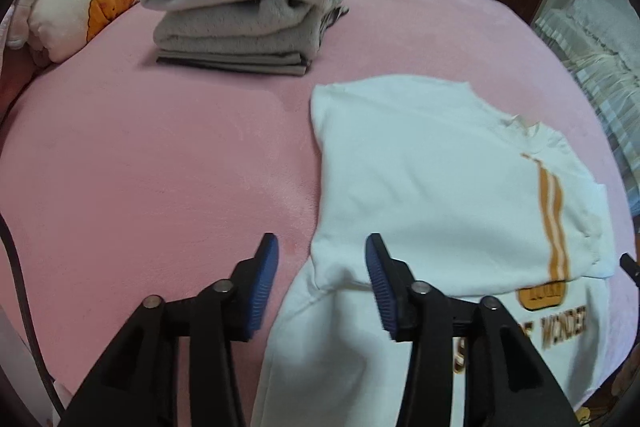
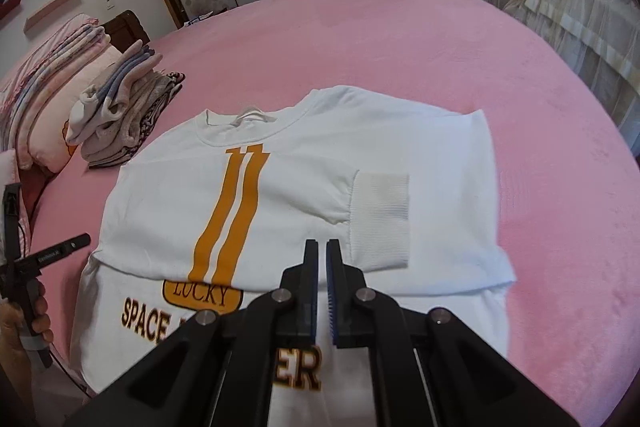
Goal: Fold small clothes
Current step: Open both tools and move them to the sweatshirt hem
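Currently the white sweatshirt [image 2: 304,187] lies flat at the near edge of the pink bed [image 2: 520,75], both sleeves folded across its chest, evidently squared for a lengthwise fold. The left gripper [image 1: 322,259] hovers spread wide over its left hem, holding nothing. The right gripper [image 2: 322,247] is nearly closed, empty, above the middle; a folded pile [image 1: 244,11] sits toward the far left corner, presumably finished work.

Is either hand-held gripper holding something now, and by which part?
Nothing is held: left hand-held gripper is open, right hand-held gripper is shut empty above the white orange-striped sweatshirt.
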A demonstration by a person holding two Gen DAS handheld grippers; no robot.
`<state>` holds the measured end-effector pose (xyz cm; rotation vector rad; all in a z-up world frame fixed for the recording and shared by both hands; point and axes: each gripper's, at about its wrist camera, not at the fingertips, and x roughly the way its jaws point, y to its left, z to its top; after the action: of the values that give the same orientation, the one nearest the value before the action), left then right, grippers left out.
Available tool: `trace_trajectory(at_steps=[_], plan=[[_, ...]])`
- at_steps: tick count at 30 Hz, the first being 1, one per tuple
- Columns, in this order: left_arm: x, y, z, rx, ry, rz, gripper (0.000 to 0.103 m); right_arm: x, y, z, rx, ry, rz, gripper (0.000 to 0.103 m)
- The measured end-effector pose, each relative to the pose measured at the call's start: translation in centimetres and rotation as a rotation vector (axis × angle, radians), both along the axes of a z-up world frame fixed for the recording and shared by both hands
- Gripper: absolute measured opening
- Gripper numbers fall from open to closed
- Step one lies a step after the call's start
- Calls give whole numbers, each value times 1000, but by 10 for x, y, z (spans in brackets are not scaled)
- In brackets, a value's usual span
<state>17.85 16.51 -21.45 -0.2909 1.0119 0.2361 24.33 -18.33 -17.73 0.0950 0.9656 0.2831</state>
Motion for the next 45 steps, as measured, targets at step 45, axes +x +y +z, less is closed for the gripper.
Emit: trace_trajectory(at_steps=[45], plan=[[-175,-45,51,55,-83,-43,84,-185,-56,53,12,-122,-11,32]])
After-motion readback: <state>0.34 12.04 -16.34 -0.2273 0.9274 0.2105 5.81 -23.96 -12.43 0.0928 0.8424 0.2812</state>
